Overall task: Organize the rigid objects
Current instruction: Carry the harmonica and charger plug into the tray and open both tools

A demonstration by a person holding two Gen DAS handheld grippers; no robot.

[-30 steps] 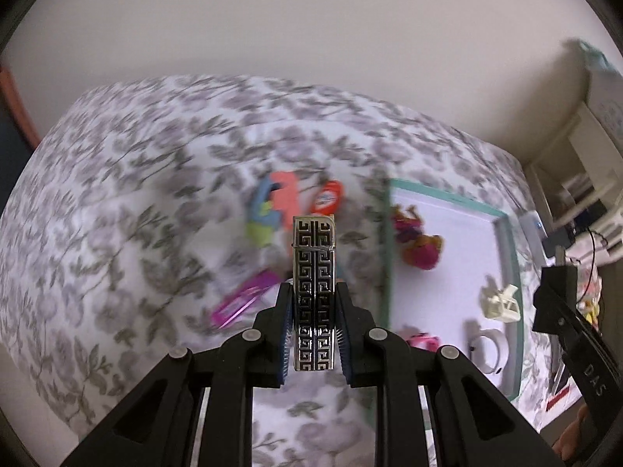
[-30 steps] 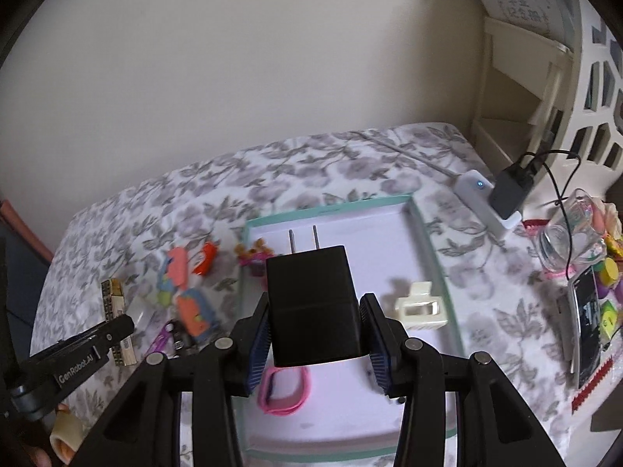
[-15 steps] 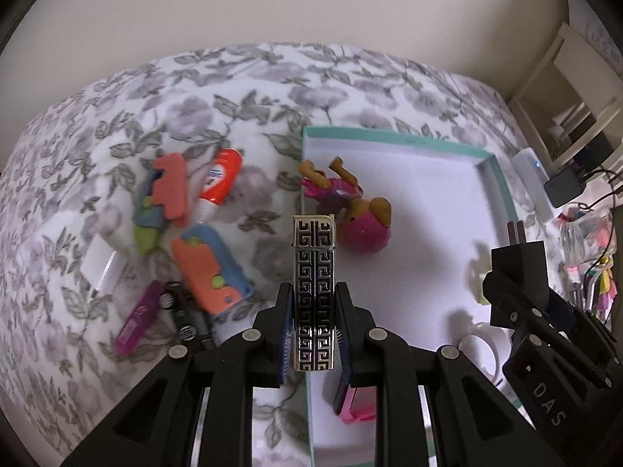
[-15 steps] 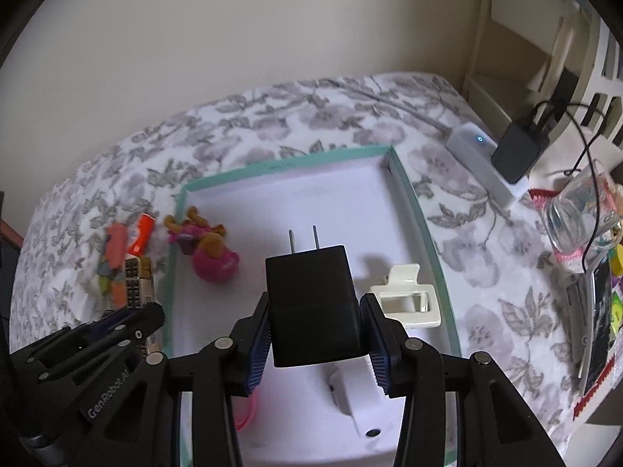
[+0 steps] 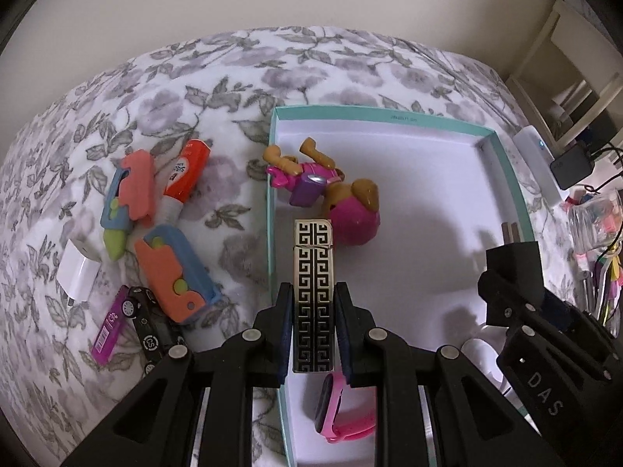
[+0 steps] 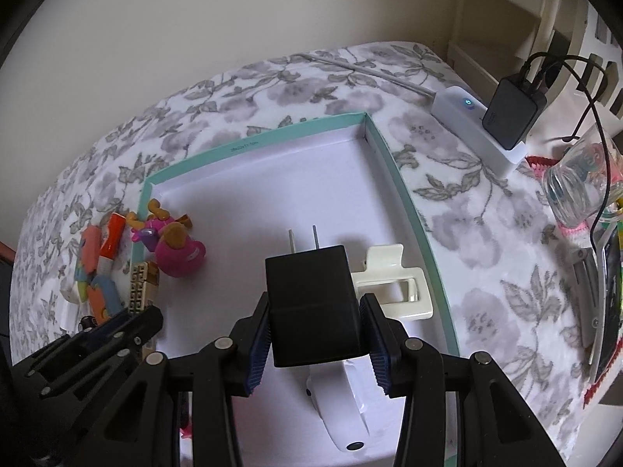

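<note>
A white charger cube (image 5: 78, 272) is lying at the far left of the flowered surface (image 5: 218, 78); beside it a purple strip (image 5: 111, 327) and a black toy car (image 5: 153, 330) are sitting together; two orange-and-blue toys (image 5: 175, 272) and an orange tube (image 5: 185, 173) are resting just left of the teal-rimmed tray (image 5: 389, 111); the left claw (image 5: 313, 323) is gripping a gold-and-black patterned lighter (image 5: 313, 292) upright over the tray's left edge; a pink toy dog (image 5: 331, 194) is lying inside the tray just beyond the lighter; a pink watch (image 5: 340, 412) is lying in the tray under that claw; the right claw (image 6: 315, 334) is clamping a black plug adapter (image 6: 311, 307), prongs pointing away, over the tray's middle; a cream hair clip (image 6: 393, 284) is sitting in the tray just right of the adapter; a white object (image 6: 342, 408) is lying beneath it; a power strip (image 6: 479, 132) is resting outside the tray on the right.
</note>
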